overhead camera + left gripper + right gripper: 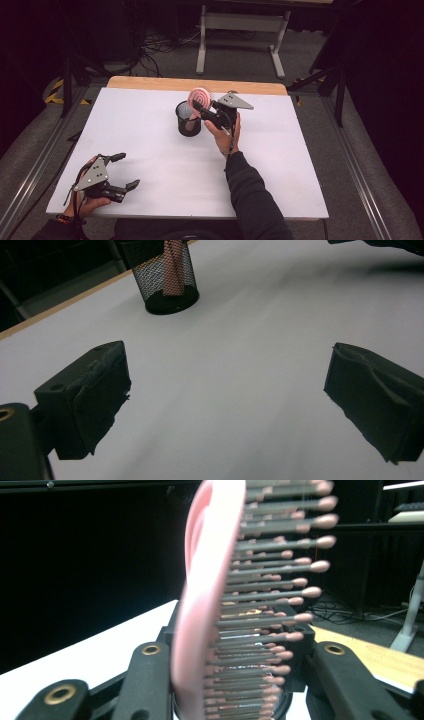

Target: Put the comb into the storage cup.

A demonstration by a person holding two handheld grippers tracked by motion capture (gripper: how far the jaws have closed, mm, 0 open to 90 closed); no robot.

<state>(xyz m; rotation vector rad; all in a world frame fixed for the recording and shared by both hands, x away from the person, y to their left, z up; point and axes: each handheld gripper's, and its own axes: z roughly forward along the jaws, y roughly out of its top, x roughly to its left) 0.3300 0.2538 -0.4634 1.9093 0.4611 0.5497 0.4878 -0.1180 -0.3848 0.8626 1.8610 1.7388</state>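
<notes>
Right gripper (200,111) grasping the pink hairbrush (199,95) over the mesh cup (188,120), left gripper (122,171) fingers released above the bench (280,150).

You have a big white table (150,150) with a wooden edge (150,82) at the far side. Behind it, a grey metal stand (240,30) and black cables (155,47) sit on the floor.

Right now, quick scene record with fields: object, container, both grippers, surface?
object: pink hairbrush, handle down in the cup, head above the rim
container: black mesh cup, upright, far half of the table
right gripper: at the brush, brush between its fingers; whether they press on it cannot be told
left gripper: open, holding nothing, near left corner
surface: white table
</notes>
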